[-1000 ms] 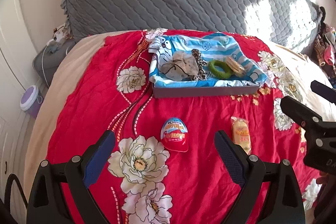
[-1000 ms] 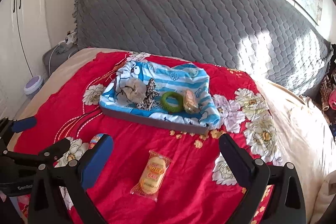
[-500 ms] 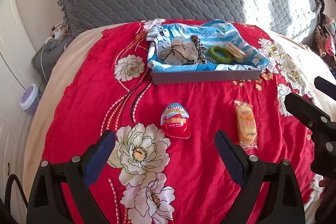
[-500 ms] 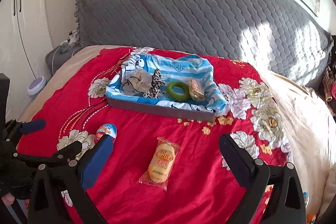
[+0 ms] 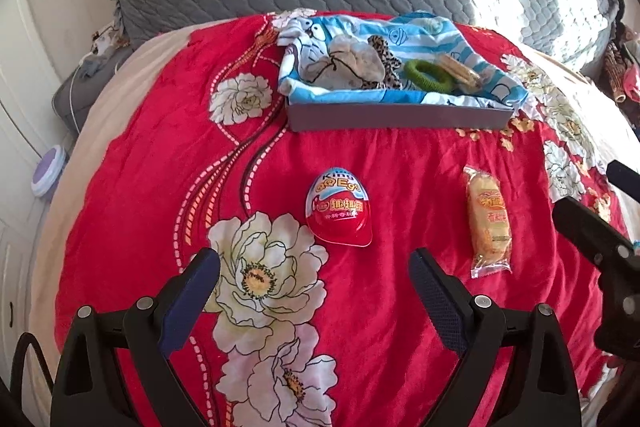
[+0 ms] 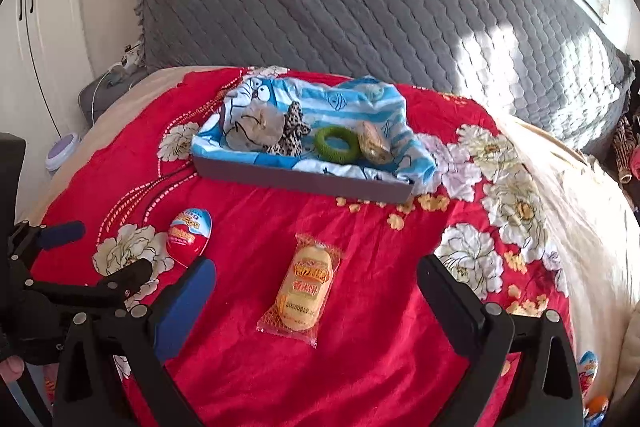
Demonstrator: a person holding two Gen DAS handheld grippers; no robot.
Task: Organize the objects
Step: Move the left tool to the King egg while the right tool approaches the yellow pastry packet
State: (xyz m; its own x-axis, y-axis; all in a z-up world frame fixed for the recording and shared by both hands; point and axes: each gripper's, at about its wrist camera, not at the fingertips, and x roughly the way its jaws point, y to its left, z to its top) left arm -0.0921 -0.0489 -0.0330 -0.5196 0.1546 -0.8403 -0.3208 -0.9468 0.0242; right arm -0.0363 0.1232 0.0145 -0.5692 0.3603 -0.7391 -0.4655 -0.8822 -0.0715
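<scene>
Chocolate egg (image 5: 339,211) lies flat on the red bedspread (image 5: 160,187) in the left wrist view, straight ahead of the left gripper (image 5: 314,269), whose fingers are spread wide with nothing between them. It looks light, with a hard, glossy plastic shell and a thin flange round the rim. The domed top would probably slip under the pads, so I would take it across its narrow width, low on the shell just above the flange. To its right, well apart, lies the snack packet (image 5: 489,221), a soft cake in crinkly film. Beyond both sits the tray (image 5: 400,115), lined with a blue striped cloth (image 5: 472,47) and already holding a green ring (image 5: 430,75), a leopard-print scrunchie (image 5: 386,61) and a few other small things.

From the right wrist view, the snack packet (image 6: 306,283) lies lengthwise between the wide-open fingers of the right gripper (image 6: 316,281), which holds nothing. It should be light and easily crushed, and the film is slick, so a gentle squeeze across the middle of the cake suits it better than pinching the sealed ends. The chocolate egg (image 6: 189,235) lies to the left, beside the left gripper (image 6: 98,251). The tray (image 6: 304,183) stands farther back, and its far wall is hidden under cloth, so I cannot judge its depth.
</scene>
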